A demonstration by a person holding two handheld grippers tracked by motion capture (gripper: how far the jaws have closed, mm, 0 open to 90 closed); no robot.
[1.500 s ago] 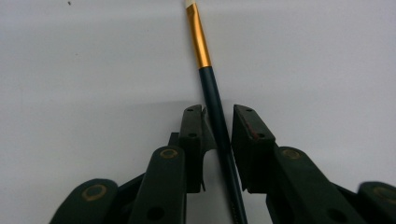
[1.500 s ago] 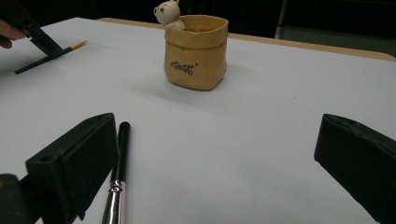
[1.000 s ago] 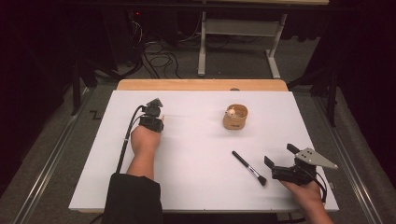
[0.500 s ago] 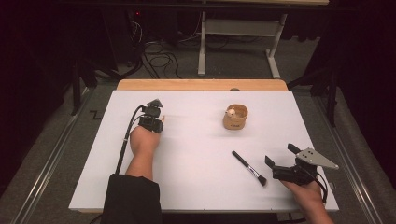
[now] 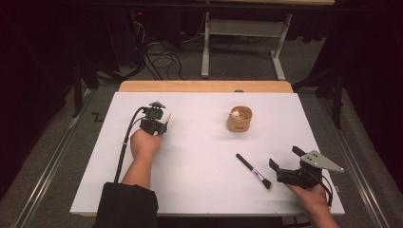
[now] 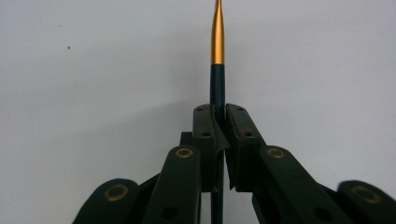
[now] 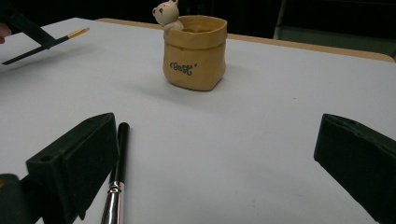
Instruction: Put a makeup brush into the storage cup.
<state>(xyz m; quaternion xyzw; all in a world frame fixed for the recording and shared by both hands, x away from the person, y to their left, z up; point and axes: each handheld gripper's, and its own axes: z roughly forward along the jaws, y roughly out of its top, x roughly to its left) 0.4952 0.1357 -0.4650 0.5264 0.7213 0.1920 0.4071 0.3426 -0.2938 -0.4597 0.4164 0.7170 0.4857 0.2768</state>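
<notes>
While the left tongs (image 5: pixel 159 105) sit over the left half of the white tabletop (image 5: pixel 199 199), nearer its far edge than its near one, they are clenched on a slim dark pen-like stick (image 6: pixel 217 88) with a gold tip — the left gripper view shows the shaft pinched between the two black pads, running straight out ahead of them above the bare white surface. In the right gripper view the same stick (image 7: pixel 56 41) appears far off toward the left edge, held a little above the tabletop with its gold end pointing toward the pot.

Near the right near corner the right tongs (image 5: pixel 285 165) are released, their jaws standing wide apart with nothing between them. A black-handled makeup brush (image 5: pixel 253 171) lies flat on the tabletop just beside them, toward the middle, its bristle end pointing to the near edge — in the right gripper view its handle (image 7: pixel 119 158) runs alongside the left jaw, apart from the pad.

A small tan pot (image 5: pixel 239 118) with a little bear figure on its rim stands upright right of centre, toward the far edge, well apart from both tongs.
</notes>
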